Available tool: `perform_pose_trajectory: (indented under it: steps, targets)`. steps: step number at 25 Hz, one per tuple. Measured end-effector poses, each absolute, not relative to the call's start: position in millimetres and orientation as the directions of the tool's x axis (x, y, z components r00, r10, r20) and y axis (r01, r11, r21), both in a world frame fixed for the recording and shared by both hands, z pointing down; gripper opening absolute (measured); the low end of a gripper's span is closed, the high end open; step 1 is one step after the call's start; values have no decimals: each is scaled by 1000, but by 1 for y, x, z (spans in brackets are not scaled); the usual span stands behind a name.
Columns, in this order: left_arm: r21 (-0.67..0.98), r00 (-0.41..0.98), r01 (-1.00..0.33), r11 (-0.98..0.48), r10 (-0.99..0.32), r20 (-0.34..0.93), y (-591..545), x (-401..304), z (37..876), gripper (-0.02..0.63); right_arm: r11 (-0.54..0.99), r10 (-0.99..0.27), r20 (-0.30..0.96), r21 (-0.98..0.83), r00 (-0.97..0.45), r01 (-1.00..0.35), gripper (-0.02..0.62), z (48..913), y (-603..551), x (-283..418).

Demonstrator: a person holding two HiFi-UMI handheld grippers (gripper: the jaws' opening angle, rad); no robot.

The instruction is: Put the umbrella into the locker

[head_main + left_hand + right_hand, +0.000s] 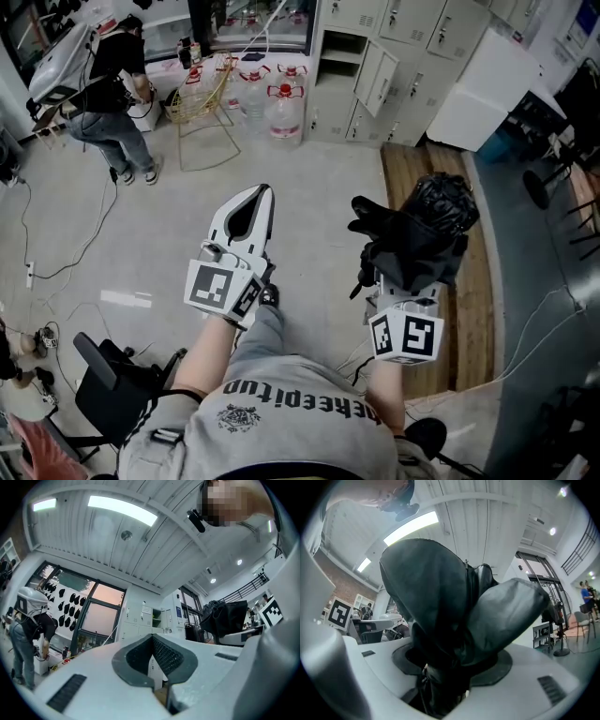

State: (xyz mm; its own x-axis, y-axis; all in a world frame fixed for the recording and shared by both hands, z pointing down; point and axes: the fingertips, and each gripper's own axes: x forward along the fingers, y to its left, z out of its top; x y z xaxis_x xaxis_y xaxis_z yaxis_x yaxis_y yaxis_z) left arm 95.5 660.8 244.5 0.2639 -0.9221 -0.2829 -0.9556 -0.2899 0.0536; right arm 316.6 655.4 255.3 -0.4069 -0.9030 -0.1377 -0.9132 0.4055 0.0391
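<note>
Umbrella (424,230) — folded, black — is held in my right gripper (405,289), fingers clamped on its lower end so the bunched canopy points toward the lockers (375,75), well apart from it — my left gripper (259,194), fingers together and empty, looks free for a door.

In the right gripper view the black umbrella (454,616) fills the middle of the frame, covering the tips and inner pads of the right gripper (450,667). Its lower end sinks out of sight at the bottom. In the head view the lockers (394,66) at top centre are cut by the upper edge. The open compartment (343,49) is too small to see into.
</note>
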Motion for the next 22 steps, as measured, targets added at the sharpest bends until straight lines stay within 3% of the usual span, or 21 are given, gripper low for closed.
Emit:
perform_pose_trajectory:
  steps: [22]
  targets:
    - [20, 355, -924, -381, -878, -322, 407, -30, 218, 3, 354, -920, -183, 0, -348, -935, 247, 235, 421, 191]
